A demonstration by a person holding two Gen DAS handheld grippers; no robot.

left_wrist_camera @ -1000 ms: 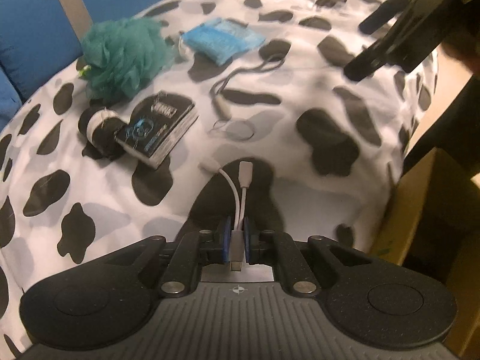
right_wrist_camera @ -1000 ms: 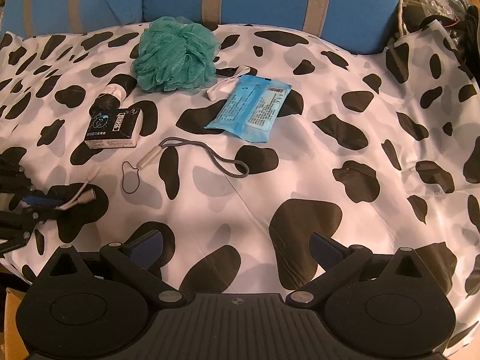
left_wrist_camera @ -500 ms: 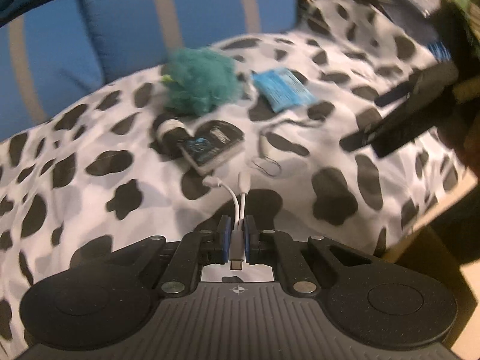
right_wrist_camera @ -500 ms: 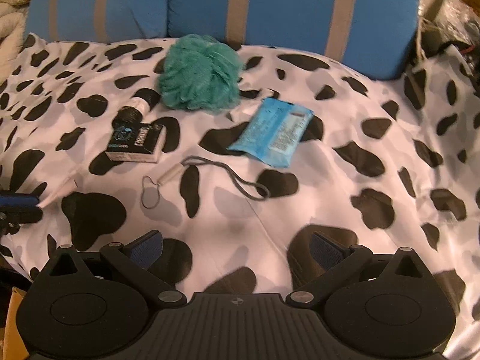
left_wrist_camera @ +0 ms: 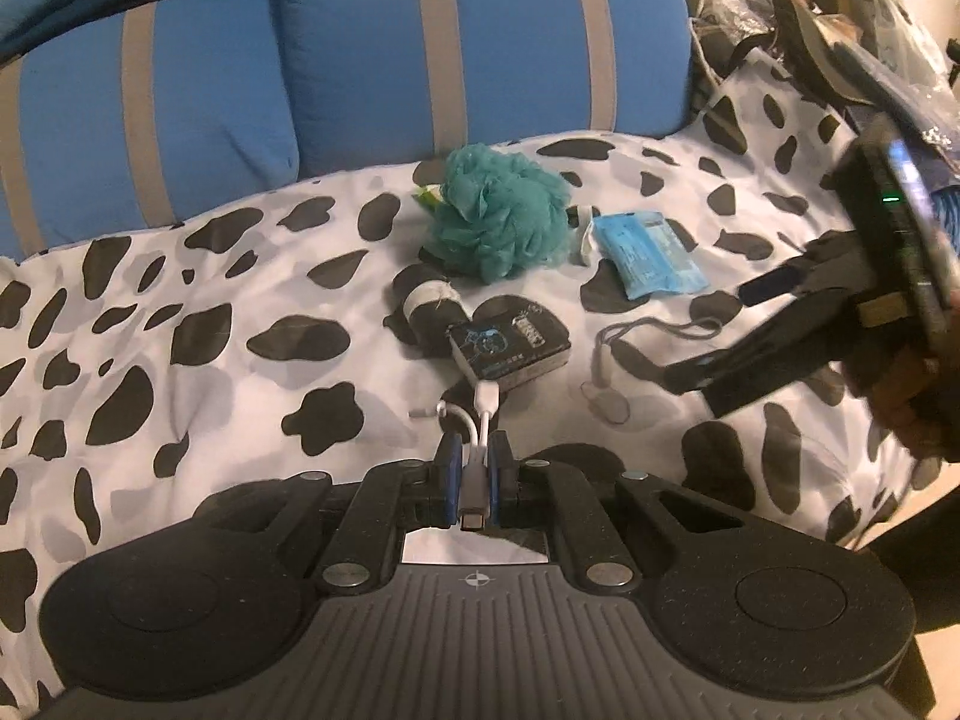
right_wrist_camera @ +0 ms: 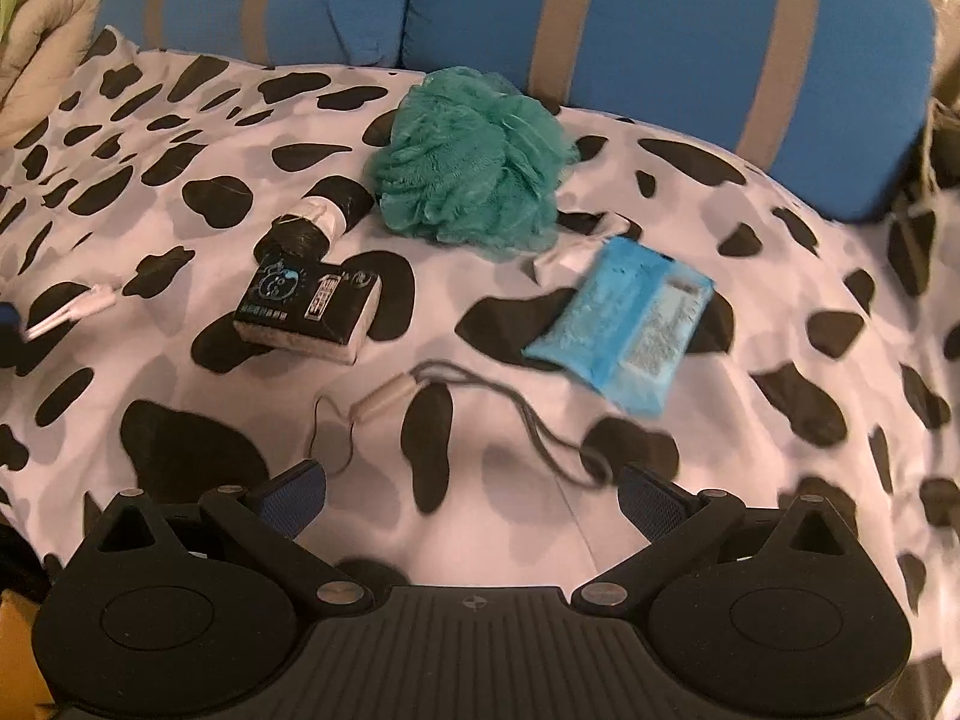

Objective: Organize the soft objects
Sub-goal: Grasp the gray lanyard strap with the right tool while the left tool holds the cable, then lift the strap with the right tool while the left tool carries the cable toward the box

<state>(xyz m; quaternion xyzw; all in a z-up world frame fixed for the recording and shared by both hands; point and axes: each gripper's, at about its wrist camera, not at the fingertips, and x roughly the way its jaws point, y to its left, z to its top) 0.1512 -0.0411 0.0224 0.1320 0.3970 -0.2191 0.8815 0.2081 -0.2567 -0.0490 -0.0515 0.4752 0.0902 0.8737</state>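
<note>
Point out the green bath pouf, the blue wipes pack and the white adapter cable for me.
green bath pouf (right_wrist_camera: 474, 156), right wrist view, centre of mesh.
blue wipes pack (right_wrist_camera: 624, 324), right wrist view, middle.
white adapter cable (left_wrist_camera: 472, 480), left wrist view, plug between pads.

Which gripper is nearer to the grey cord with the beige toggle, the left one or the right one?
Right. The right gripper hovers open directly over the grey cord. The left gripper is off to the side, shut on a white cable adapter.
</note>
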